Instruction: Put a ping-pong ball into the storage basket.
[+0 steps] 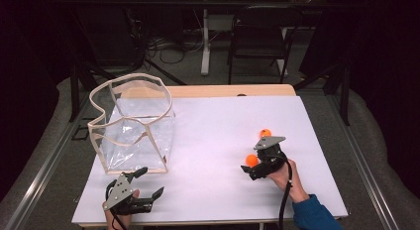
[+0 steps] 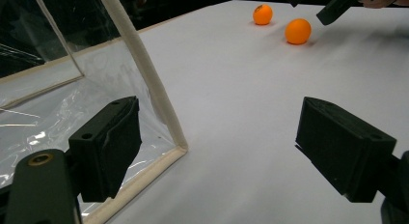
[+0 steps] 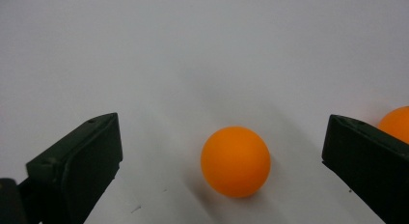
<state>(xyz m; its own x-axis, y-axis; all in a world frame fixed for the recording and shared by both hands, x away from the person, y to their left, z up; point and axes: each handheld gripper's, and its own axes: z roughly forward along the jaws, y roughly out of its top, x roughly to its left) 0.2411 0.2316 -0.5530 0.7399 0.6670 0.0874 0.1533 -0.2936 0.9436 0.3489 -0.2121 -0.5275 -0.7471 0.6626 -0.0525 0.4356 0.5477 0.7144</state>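
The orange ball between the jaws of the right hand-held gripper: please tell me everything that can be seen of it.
The orange ball is small, round, smooth and matte, like plastic, with no marks seen. It lies on the white table sheet, casting a soft shadow. It sits between the open jaws of the right hand-held gripper, and neither jaw touches it. A second orange ball lies apart from it, farther from the person.

High view: fixed overhead, facing forward-down, whole white table (image 1: 208,136). Left gripper view: low, oblique, facing across table. Right gripper view: close, steeply down. All share near orange ball (image 1: 252,160) (image 2: 297,31) (image 3: 235,161).
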